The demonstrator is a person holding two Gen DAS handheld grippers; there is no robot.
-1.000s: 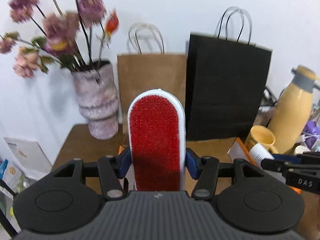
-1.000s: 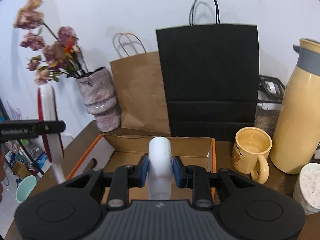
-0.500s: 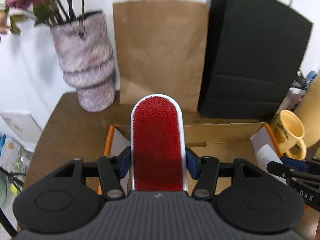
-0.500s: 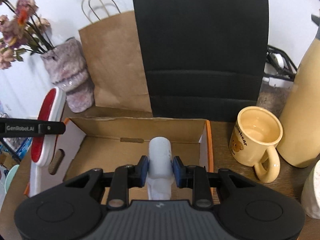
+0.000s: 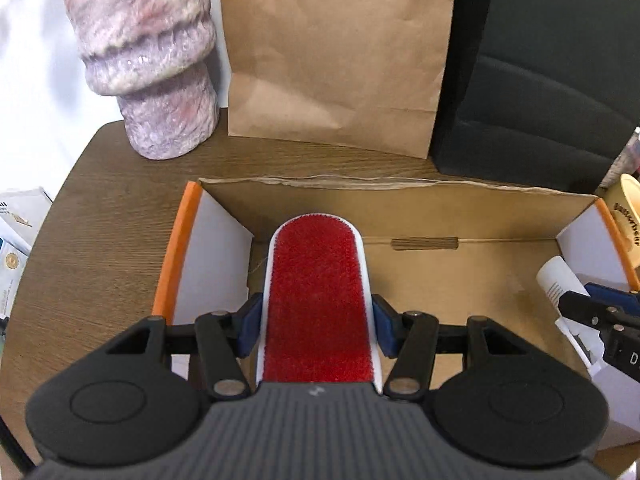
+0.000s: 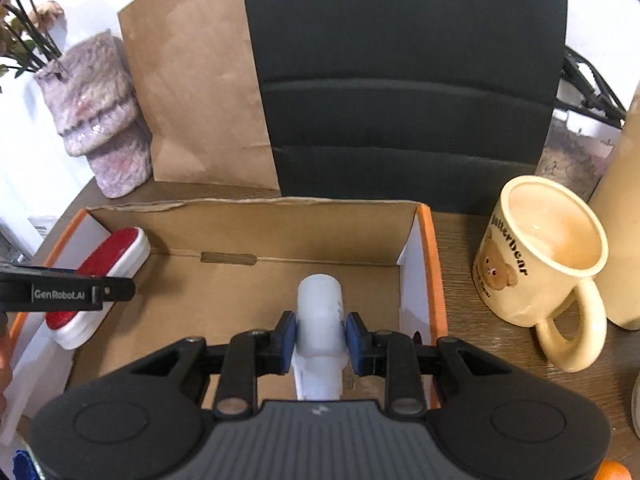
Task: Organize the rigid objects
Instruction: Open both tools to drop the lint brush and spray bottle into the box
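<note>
Wooden worktop (image 5: 100, 240) with open cardboard box (image 6: 256, 216) at centre frame. Left gripper (image 5: 316, 324) clamped on red lint brush (image 5: 318, 300), lower left inside box. Right gripper (image 6: 318, 338) clamped on white bottle (image 6: 320, 312), lower centre, over box interior. Bear mug (image 6: 540, 256) at right.

My own left gripper (image 5: 318, 322) body covers the lower end of the lint brush (image 5: 318, 304), so no clue what its handle looks like. Same on the right: the white bottle (image 6: 320, 312) disappears under the right gripper (image 6: 320, 334). The vase (image 5: 148, 52) and tall cream flask (image 6: 624, 216) are cropped by the frame edges.
</note>
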